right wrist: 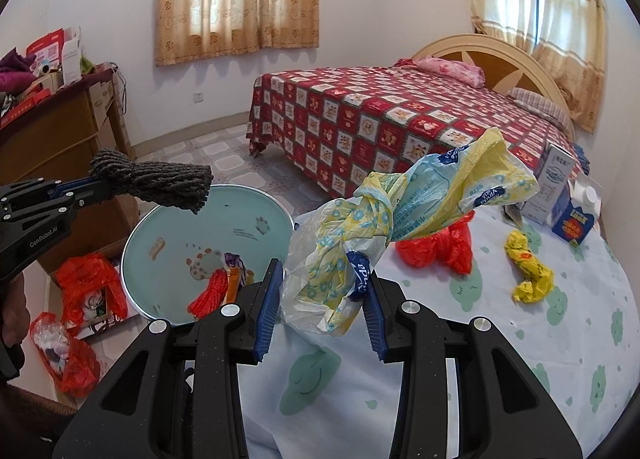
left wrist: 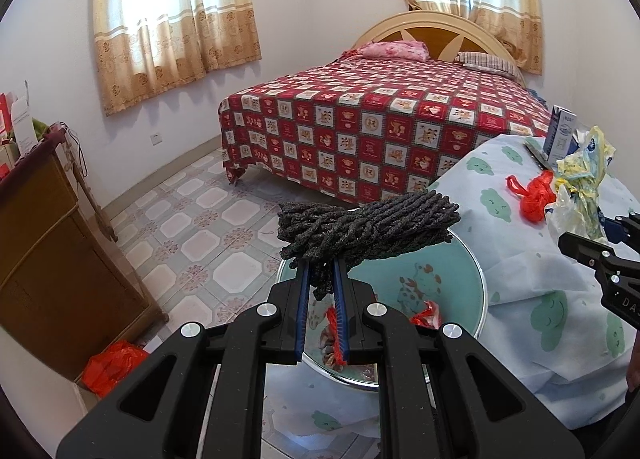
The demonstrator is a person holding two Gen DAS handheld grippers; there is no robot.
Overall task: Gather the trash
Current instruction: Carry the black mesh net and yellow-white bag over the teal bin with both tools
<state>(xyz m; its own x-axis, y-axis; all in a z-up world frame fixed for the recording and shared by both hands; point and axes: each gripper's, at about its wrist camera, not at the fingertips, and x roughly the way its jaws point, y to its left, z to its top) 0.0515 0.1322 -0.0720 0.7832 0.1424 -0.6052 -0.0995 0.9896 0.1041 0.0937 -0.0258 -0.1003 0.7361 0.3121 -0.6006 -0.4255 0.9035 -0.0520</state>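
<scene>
My left gripper (left wrist: 322, 271) is shut on a dark grey bundle of rope (left wrist: 368, 229) and holds it above a round teal basin (left wrist: 460, 279). The basin holds red and orange wrappers (right wrist: 218, 291). The left gripper and its rope (right wrist: 160, 179) also show in the right wrist view. My right gripper (right wrist: 322, 299) is shut on a knotted yellow and clear plastic bag (right wrist: 400, 211) and holds it up over the table's edge. On the cloud-print tablecloth (right wrist: 480, 339) lie a red plastic bag (right wrist: 440, 245) and a crumpled yellow wrapper (right wrist: 528, 267).
Cartons (right wrist: 560, 191) stand at the table's far side. A bed with a red patterned cover (left wrist: 380, 119) fills the room's middle. A wooden cabinet (left wrist: 52, 251) stands at the left, with red bags (right wrist: 88, 291) on the floor by it.
</scene>
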